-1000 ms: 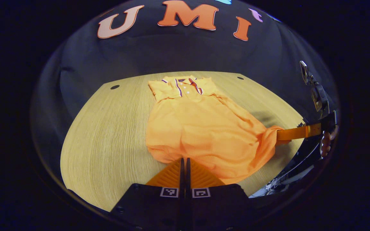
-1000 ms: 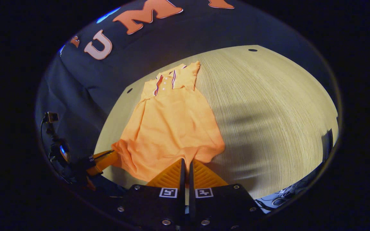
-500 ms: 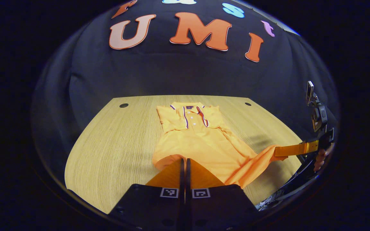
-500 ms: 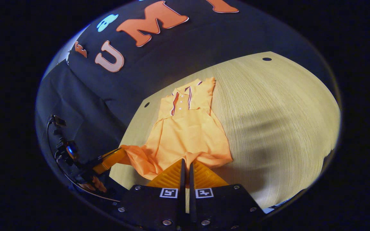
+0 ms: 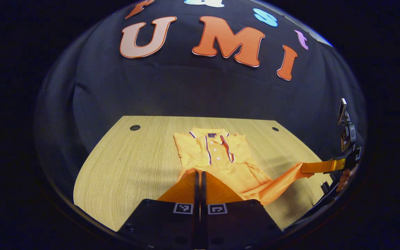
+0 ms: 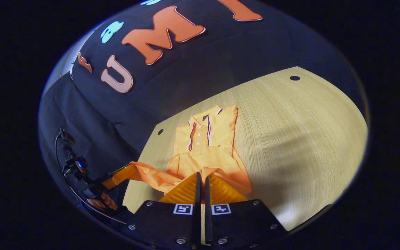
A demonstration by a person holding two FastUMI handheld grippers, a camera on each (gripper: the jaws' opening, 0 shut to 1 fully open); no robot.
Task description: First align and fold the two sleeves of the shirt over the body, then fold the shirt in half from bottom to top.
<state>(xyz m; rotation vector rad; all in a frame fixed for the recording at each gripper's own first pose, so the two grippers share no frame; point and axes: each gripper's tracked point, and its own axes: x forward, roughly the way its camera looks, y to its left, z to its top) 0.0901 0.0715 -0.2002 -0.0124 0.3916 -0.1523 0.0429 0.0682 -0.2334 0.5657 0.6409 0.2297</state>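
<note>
Both tongs [image 5: 199, 173] [image 6: 200, 174] pinch shirt [image 5: 217, 154] hem above table [image 5: 127, 163].

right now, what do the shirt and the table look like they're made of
Shirt: soft matte knit cloth, probably cotton or a blend; it drapes and creases where lifted. Table: pale wood or wood-look laminate, judging by the fine straight grain lines and low sheen.

Orange shirt [image 6: 205, 152] on wooden table [image 6: 300, 132], hem pinched by right hand-held gripper [image 6: 200, 178], left hand-held gripper [image 6: 130, 170] gripping other corner
</note>
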